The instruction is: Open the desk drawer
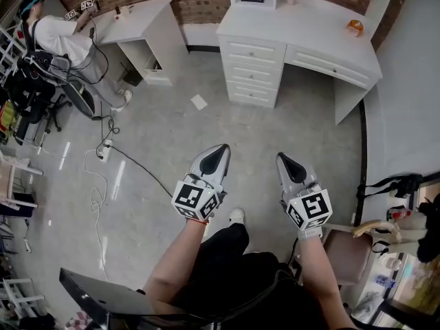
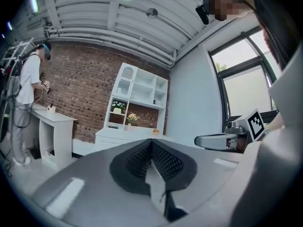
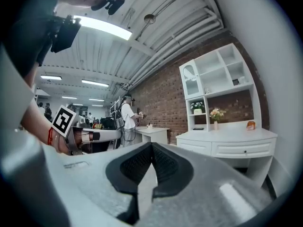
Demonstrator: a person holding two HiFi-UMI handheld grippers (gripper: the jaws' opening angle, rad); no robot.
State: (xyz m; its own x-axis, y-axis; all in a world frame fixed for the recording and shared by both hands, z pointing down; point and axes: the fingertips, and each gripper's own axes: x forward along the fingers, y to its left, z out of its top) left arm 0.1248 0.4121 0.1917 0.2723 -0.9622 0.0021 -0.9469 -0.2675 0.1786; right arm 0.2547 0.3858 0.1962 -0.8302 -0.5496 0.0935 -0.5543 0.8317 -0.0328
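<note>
In the head view the grey left gripper (image 1: 220,148) and the matching grey right gripper (image 1: 284,159), each with its marker cube, are held side by side in front of the person's body over the grey concrete floor (image 1: 158,157). Both point toward the white wooden desk (image 1: 295,29), which stands well apart from them against the brick wall. This reads as a carrying pose for the approach, not a reach. The desk has a stack of narrow drawers (image 1: 253,71) on the side nearer the left gripper and a wide drawer (image 1: 328,66) under the worktop on the other side. All of them are pushed in flush, and I cannot tell which one the task means. A small orange object (image 1: 355,26) sits on the worktop near its far right end. In the left gripper view the black ribbed fingers (image 2: 165,162) meet at their tips with nothing between them, and the desk shows far off beyond them. In the right gripper view the fingers (image 3: 163,162) are likewise pressed together and empty. There the wide drawer shows a flat white front with a small dark knob, probably the place to take hold.
</note>
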